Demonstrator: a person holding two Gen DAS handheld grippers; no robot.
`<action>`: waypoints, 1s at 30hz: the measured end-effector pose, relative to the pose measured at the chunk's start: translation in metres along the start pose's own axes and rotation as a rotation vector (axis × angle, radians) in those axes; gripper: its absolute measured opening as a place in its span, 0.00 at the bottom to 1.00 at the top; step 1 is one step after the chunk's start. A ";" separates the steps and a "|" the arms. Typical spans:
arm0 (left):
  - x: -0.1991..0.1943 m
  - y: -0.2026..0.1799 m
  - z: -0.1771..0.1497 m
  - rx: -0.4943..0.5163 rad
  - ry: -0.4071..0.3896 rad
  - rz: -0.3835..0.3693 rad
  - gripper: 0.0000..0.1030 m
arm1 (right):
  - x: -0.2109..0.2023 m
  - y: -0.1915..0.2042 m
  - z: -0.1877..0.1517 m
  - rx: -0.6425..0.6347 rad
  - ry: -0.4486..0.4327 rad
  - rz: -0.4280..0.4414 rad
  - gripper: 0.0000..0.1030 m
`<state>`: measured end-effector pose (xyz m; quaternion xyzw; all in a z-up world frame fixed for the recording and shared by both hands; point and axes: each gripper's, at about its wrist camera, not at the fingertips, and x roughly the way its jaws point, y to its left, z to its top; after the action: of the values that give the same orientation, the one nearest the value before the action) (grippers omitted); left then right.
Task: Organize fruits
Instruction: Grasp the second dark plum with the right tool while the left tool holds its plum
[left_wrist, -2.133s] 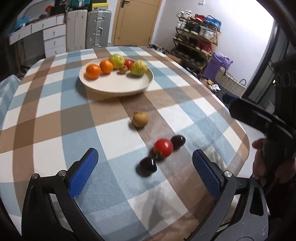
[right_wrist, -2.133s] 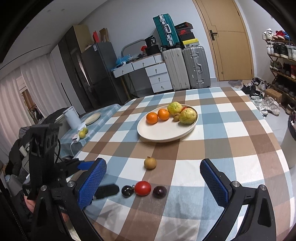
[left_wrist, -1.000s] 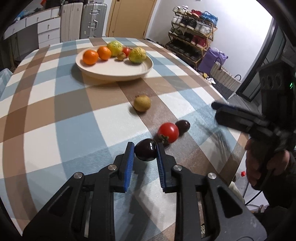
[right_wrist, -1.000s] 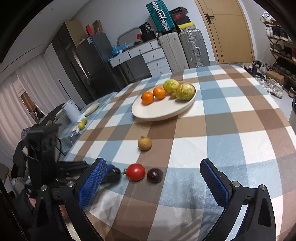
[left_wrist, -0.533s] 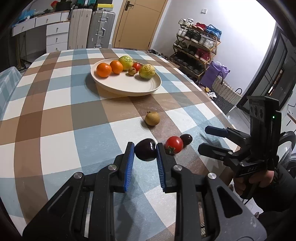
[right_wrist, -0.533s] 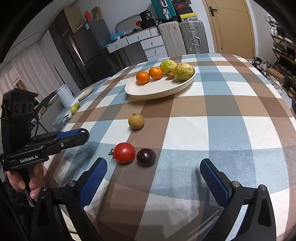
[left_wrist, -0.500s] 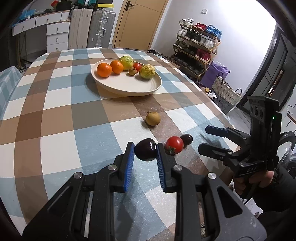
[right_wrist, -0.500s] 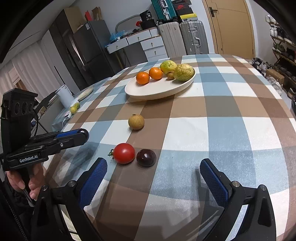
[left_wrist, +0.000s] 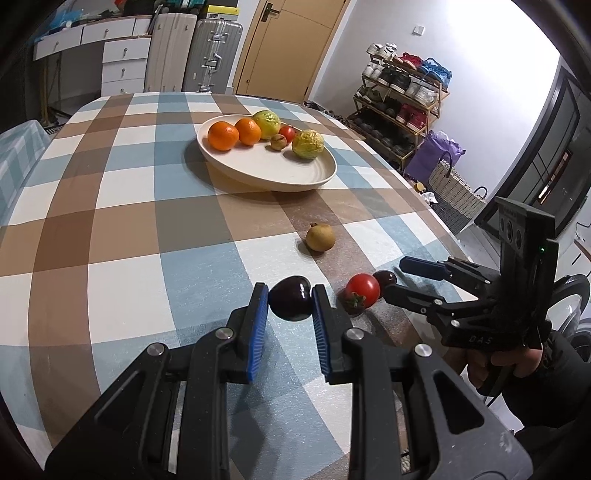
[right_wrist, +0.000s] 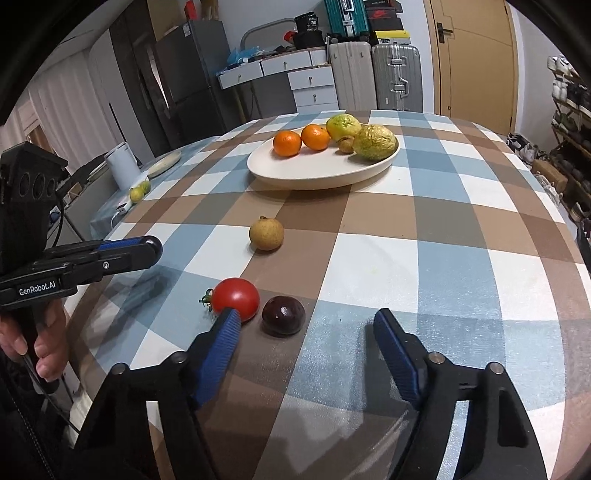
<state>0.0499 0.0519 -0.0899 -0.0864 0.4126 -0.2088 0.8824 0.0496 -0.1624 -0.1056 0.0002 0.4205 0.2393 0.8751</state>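
Your left gripper (left_wrist: 287, 304) is clamped on one dark plum (left_wrist: 290, 302), lifted off the surface (left_wrist: 110, 229). Your right gripper (right_wrist: 306, 328) has just been closing, fingers apart around the second plum (right_wrist: 283, 314) beside the tomato (right_wrist: 236, 299). It's soft, smooth and rolls; squeeze its widest middle gently.

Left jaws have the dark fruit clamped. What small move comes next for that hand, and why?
Probably carry it toward the plate. The left gripper is shut on the dark plum, the plate's near half looks bare, and the other loose fruit sits off to the side of that path.

Two suitcases (right_wrist: 376, 75) by a door (right_wrist: 471, 55), apparently shoes on a rack (left_wrist: 400, 98)
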 end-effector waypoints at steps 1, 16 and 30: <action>0.000 0.000 0.000 -0.001 0.001 0.001 0.20 | 0.000 0.000 0.000 0.000 0.000 0.001 0.64; -0.003 0.002 0.003 -0.008 -0.016 0.012 0.20 | 0.002 -0.001 0.001 0.057 0.005 0.091 0.24; 0.002 0.001 0.023 0.014 -0.030 0.035 0.20 | -0.010 -0.011 0.005 0.098 -0.053 0.106 0.24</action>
<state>0.0693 0.0517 -0.0768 -0.0762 0.3995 -0.1946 0.8926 0.0527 -0.1756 -0.0969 0.0715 0.4077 0.2644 0.8711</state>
